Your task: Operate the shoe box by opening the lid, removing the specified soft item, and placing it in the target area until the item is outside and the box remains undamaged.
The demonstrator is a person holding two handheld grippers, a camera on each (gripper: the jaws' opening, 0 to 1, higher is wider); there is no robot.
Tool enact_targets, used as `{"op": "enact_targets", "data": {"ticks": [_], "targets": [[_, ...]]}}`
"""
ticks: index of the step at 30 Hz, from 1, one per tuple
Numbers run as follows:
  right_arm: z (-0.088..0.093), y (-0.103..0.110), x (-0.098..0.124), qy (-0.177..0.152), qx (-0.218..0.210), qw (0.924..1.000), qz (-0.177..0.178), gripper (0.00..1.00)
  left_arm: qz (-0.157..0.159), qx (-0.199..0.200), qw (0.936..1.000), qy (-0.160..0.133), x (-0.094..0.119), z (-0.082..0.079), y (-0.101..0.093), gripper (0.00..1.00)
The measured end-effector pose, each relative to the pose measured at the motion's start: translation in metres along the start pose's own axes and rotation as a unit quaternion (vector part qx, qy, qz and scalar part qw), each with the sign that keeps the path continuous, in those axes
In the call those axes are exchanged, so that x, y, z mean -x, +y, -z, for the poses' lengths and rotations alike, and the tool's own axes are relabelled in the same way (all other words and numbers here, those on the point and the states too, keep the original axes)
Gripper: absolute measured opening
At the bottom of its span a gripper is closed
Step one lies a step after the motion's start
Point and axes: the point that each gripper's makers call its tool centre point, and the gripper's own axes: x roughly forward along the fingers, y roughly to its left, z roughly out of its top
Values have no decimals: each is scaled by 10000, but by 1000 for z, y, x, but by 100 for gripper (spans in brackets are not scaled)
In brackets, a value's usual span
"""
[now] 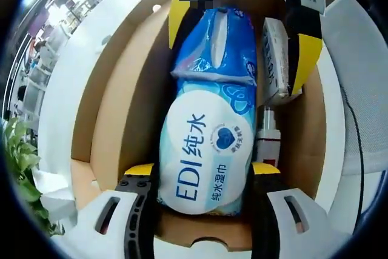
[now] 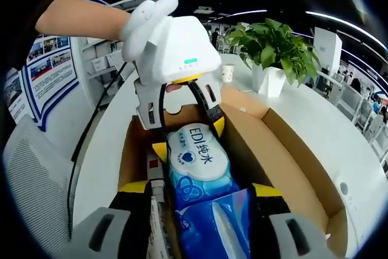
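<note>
Step in hand: removal of the soft item. The brown cardboard shoe box (image 1: pixel 115 107) stands open on the white worktop (image 1: pixel 66 83), with its lid folded out toward the right of the right gripper view, so the opening step reads as complete.

The item is a blue-and-white soft plastic pack of wet wipes (image 1: pixel 209 125), printed "EDI". It lies lengthwise in the box, filling the centre of the left gripper view and the lower centre of the right gripper view (image 2: pixel 197 180).

Left gripper (image 1: pixel 205 171): its yellow-tipped fingers (image 1: pixel 140 169) stand on either side of the white end of the pack, close against it. Whether they press it cannot be told.

Right gripper (image 2: pixel 200 192): its fingers (image 2: pixel 267 190) flank the blue end of the pack. The pack sits between them, but firm contact cannot be confirmed.

Next move, as judged: close both pairs of fingers evenly on the pack, then lift straight up, clear of the box walls, and carry it to the target area. Avoid dragging against the cardboard.

Item appearance: glossy film, creased and slightly bulged at the blue end; it will likely deform under pressure.

Also in the box: a white carton (image 1: pixel 276 59) and a small bottle (image 1: pixel 267 134), just beside the pack. A green potted plant (image 2: pixel 276 50) stands at the upper right of the right gripper view.
</note>
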Motion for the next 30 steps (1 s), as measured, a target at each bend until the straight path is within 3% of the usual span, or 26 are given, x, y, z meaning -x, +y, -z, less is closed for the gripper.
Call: {"op": "enact_targets", "data": {"ticks": [8,20,30], "targets": [[3,0,-9,73,52,9999,-45,63,85,-87,9999,-31,-4,1,0,61],[5,1,-28,352,604,9974,-168,62,92,-282,9995,-67,-12,4,0,62],[6,0,-36,323,546,9977,-243,59,-47,-416,9990,-163,-14,5,-1,62]]}}
